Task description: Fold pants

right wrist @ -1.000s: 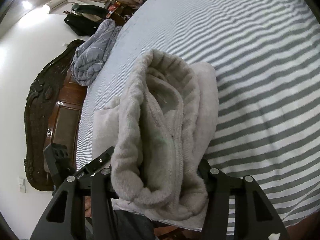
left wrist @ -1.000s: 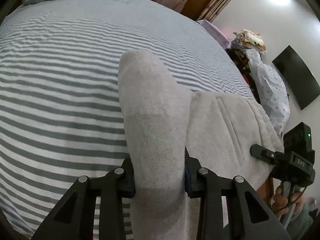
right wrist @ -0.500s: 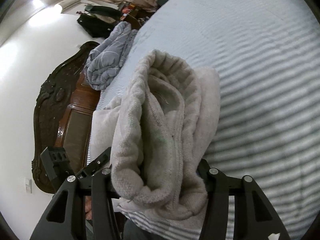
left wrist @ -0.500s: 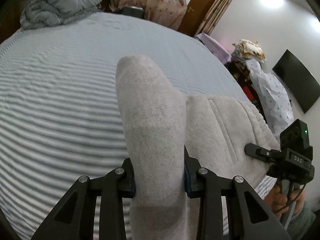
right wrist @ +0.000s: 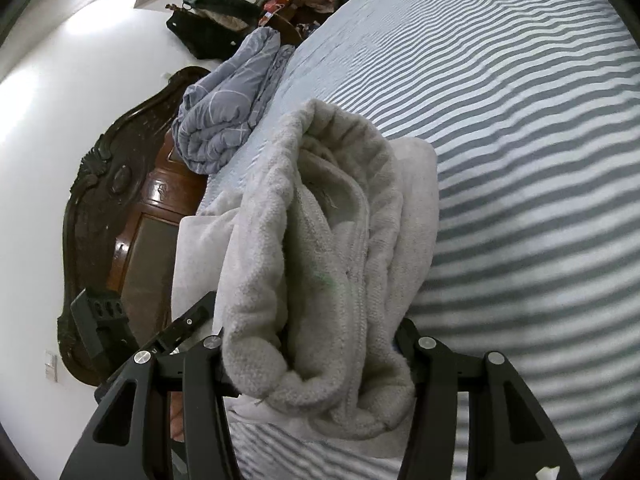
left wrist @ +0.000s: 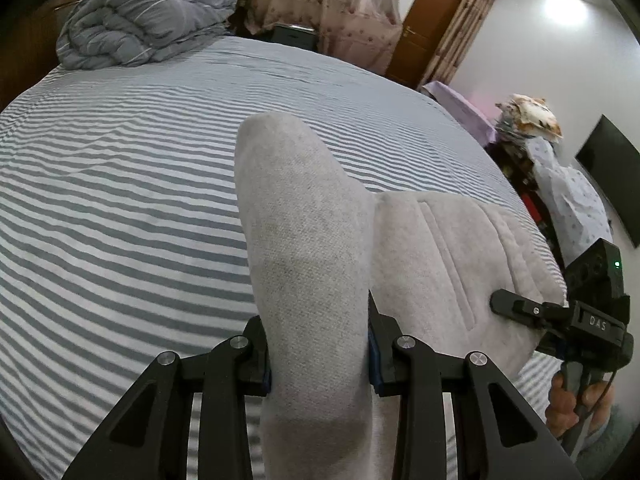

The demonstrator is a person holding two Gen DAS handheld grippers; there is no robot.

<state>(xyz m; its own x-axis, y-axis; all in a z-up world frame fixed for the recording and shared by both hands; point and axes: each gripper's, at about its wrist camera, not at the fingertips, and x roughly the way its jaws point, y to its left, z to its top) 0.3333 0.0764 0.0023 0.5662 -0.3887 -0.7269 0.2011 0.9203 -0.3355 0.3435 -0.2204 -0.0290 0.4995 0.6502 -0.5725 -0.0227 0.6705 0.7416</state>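
Mid-fold: grey pants (left wrist: 308, 240) clamped in left hand-held gripper (left wrist: 318, 354) and right hand-held gripper (right wrist: 316, 354), above striped bed (left wrist: 120, 200). Next: lowering evenly onto bed.

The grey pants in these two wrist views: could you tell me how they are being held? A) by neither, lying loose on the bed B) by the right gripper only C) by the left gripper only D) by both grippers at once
D: the left gripper clamps a smooth fold of the pants, and the right gripper clamps a bunched, fleecy part.
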